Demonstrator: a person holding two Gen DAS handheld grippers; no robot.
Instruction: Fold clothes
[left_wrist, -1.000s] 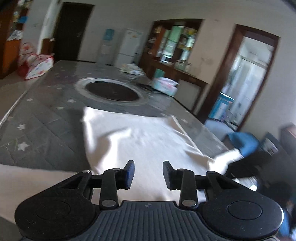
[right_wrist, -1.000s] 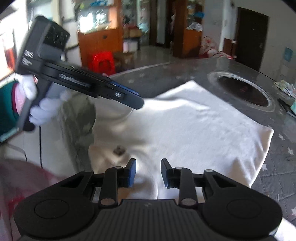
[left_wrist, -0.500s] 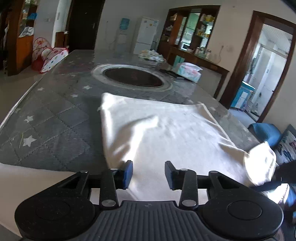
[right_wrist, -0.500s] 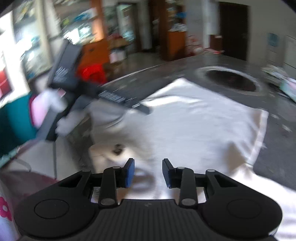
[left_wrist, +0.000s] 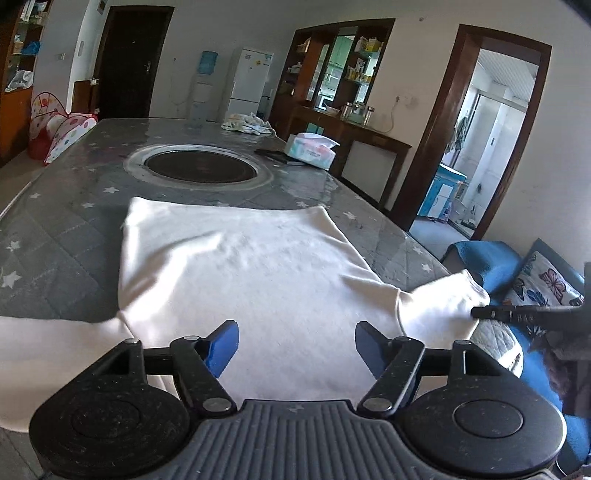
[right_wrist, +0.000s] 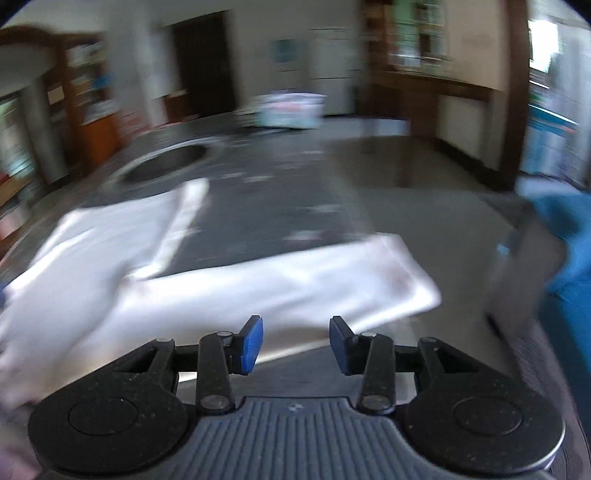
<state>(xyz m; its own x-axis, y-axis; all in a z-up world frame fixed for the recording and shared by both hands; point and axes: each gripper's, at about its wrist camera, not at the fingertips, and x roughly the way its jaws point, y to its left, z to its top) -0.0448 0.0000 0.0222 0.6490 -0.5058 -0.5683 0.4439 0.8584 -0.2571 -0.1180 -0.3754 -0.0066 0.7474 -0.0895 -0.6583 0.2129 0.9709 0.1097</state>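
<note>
Star-patterned table (left_wrist: 66, 229), white garment (left_wrist: 258, 273), no legible writing

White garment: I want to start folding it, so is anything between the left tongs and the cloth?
Nothing visible. The open left tongs hover directly over the white garment, with only cloth beneath them.

the left wrist view sits low behind the left tool (left_wrist: 296, 344), looking along the surface (left_wrist: 66, 236) toward the far wall, close above the white garment (left_wrist: 258, 280). the right wrist view sits behind the right tool (right_wrist: 295, 343), blurred, facing across the same surface (right_wrist: 295, 192) from nearer its right edge. both share the garment (right_wrist: 110, 266) and the round inset (left_wrist: 201, 171) (right_wrist: 162, 170).
</note>
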